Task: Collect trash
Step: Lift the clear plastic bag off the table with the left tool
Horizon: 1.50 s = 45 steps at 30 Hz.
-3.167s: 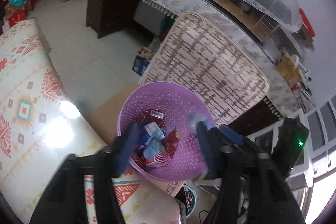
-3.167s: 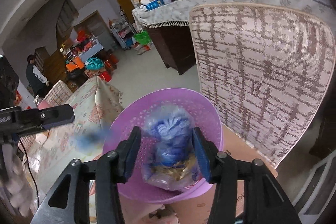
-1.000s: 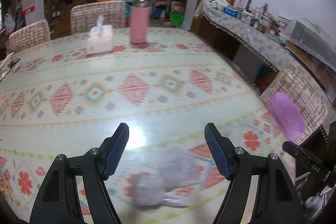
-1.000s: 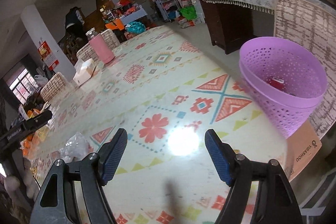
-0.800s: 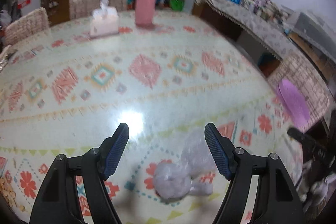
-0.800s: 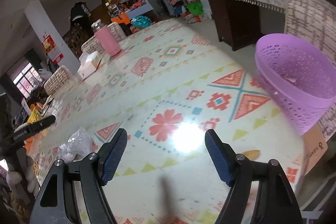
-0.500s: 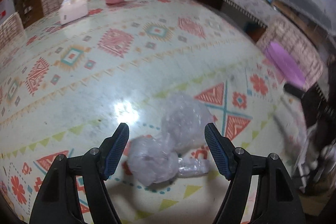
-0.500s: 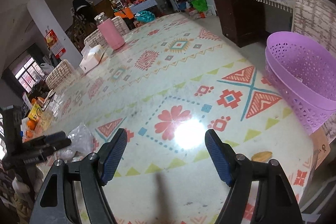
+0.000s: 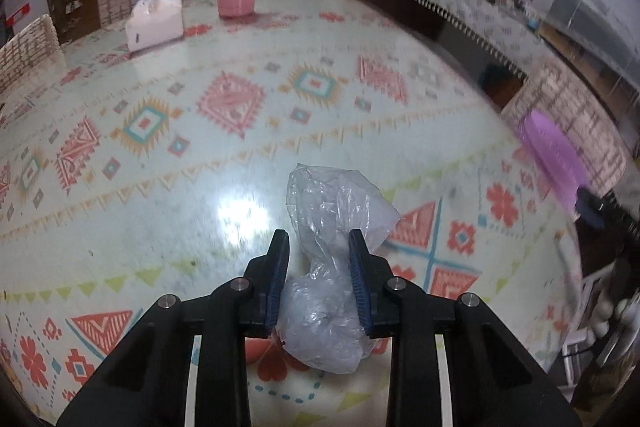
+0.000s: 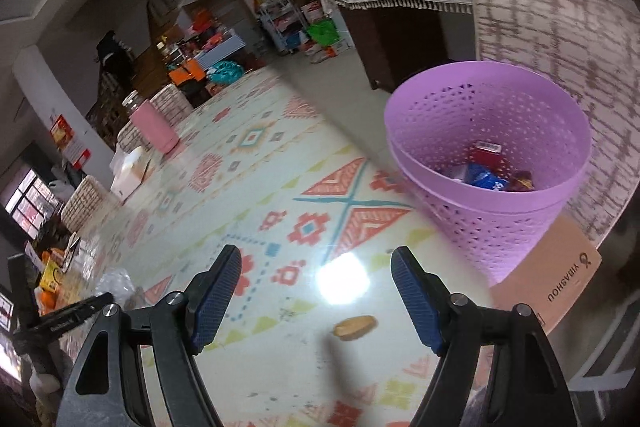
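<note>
Between left fingers, plastic bag lengthwise forward.

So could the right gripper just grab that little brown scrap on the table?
Probably yes. The right gripper is open, and the brown scrap lies bare on the table just ahead, with nothing between them.

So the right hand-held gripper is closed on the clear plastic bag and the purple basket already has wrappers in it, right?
Not quite: the left hand-held gripper is closed on the clear plastic bag, as the left wrist view shows. The right hand-held gripper is open and empty. The purple basket does hold wrappers.
</note>
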Motion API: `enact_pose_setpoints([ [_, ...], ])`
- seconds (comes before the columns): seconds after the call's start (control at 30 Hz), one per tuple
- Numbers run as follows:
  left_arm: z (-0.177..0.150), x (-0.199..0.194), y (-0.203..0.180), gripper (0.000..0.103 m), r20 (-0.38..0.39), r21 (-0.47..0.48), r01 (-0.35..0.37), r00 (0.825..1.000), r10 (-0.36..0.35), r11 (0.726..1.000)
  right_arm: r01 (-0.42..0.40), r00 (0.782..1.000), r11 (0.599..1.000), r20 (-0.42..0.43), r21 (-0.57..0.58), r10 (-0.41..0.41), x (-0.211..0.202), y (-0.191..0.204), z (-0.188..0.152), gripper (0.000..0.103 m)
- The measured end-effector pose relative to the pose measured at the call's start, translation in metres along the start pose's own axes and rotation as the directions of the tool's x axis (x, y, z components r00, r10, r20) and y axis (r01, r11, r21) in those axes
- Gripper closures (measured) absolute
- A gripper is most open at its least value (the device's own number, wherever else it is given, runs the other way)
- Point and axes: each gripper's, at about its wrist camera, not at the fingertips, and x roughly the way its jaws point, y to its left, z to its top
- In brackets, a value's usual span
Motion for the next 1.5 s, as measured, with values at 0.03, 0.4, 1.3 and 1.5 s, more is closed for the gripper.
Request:
enact_pose_setpoints([
  [0.03,0.003,0.0,0.001,0.074,0.004,-0.008,0.006,1.0,-0.006,1.0,0.001,1.0,1.0,-0.002,-0.001,-0.001,-0.001,-0.001,0.0,0.021],
  [0.4,0.018,-0.001,0.007,0.074,0.089,-0.046,-0.071,0.993,0.075,0.996,-0.02,0.997,0.998,-0.074,-0.059,0.015,0.021,0.02,-0.012,0.021],
  [1.3,0.005,0.0,0.015,0.074,0.119,-0.045,-0.168,0.978,0.173,0.985,-0.115,0.988,0.975,-0.122,-0.192,0.092,0.081,0.124,-0.029,0.021],
  [1.5,0.005,0.002,0.015,0.074,0.114,-0.044,-0.175,0.977,0.179,0.984,-0.132,0.986,0.978,-0.119,-0.163,0.114,0.08,0.117,-0.029,0.021],
])
